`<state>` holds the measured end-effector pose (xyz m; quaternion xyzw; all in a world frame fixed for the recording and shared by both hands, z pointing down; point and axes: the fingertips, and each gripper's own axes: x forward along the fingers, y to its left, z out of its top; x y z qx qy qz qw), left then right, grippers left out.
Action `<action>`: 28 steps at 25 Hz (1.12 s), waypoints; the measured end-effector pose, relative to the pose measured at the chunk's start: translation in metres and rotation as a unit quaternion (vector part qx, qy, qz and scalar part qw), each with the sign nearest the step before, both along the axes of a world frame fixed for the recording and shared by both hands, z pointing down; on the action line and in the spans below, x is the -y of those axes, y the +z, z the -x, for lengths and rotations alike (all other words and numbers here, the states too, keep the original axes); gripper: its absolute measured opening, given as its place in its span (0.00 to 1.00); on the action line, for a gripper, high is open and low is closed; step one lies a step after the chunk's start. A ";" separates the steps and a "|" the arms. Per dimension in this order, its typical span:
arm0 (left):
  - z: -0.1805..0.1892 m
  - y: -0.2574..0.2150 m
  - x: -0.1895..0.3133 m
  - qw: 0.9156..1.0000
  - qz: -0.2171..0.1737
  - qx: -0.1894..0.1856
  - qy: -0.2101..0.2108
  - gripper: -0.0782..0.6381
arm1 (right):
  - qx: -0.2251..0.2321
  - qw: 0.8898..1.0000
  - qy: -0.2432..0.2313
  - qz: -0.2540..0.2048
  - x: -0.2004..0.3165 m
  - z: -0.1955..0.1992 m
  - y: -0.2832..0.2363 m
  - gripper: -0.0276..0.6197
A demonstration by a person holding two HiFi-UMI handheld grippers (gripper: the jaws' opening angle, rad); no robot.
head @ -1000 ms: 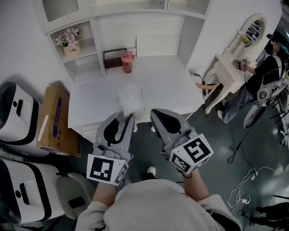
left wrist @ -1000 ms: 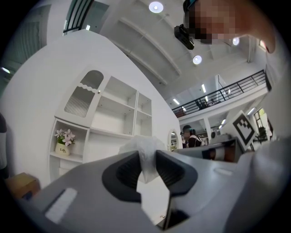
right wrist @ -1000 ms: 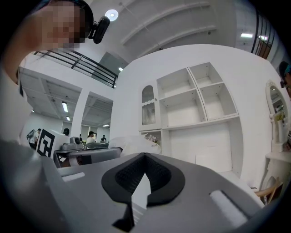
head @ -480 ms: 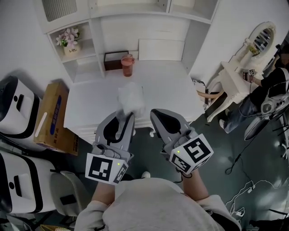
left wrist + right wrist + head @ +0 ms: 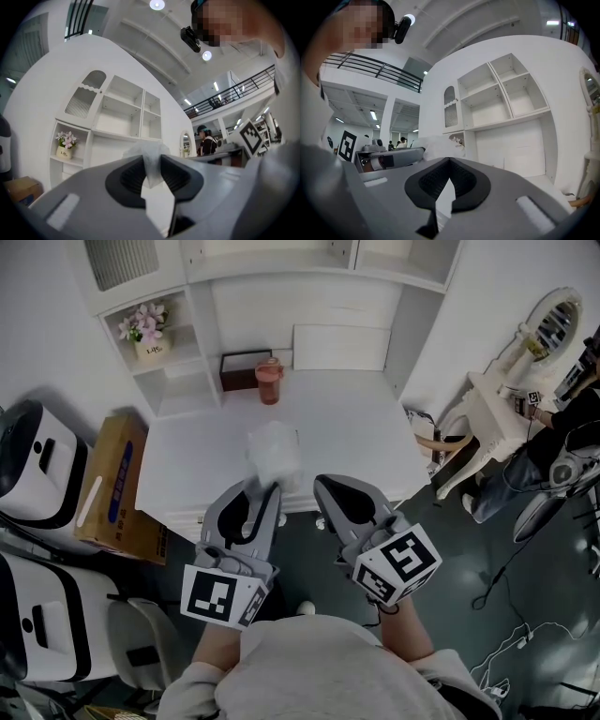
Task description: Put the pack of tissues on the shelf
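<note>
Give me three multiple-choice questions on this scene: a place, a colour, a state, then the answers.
1. Where is the pink lidded cup? A on the white desk beside the dark brown box; B on the floor; C in a shelf cubby.
2. The flowers in the small cream pot are: A yellow; B pink; C blue.
3. The left gripper is: A open, empty; B shut on the clear-wrapped pack of tissues; C lying on the desk.
A, it stands by the box; B, pink blooms show; B, its jaws pinch the wrapper.
</note>
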<state>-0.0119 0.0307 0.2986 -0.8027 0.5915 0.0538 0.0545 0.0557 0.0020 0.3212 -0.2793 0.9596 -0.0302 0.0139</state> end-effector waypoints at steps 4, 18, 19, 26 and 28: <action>0.002 -0.001 0.013 1.000 -0.001 -0.004 0.009 0.23 | -0.001 1.000 0.012 0.002 0.010 -0.001 0.000 0.04; 0.043 -0.009 0.079 0.999 -0.011 -0.003 0.047 0.23 | -0.003 0.999 0.051 -0.004 0.072 0.038 -0.005 0.04; 0.048 -0.011 0.085 0.999 -0.013 -0.002 0.049 0.23 | -0.002 0.999 0.053 -0.004 0.077 0.043 -0.006 0.04; 0.083 -0.014 0.127 0.998 -0.018 0.005 0.062 0.23 | 0.002 0.998 0.062 -0.010 0.119 0.080 -0.009 0.04; 0.093 -0.014 0.140 0.998 -0.019 0.006 0.064 0.23 | 0.003 0.998 0.064 -0.010 0.131 0.091 -0.009 0.04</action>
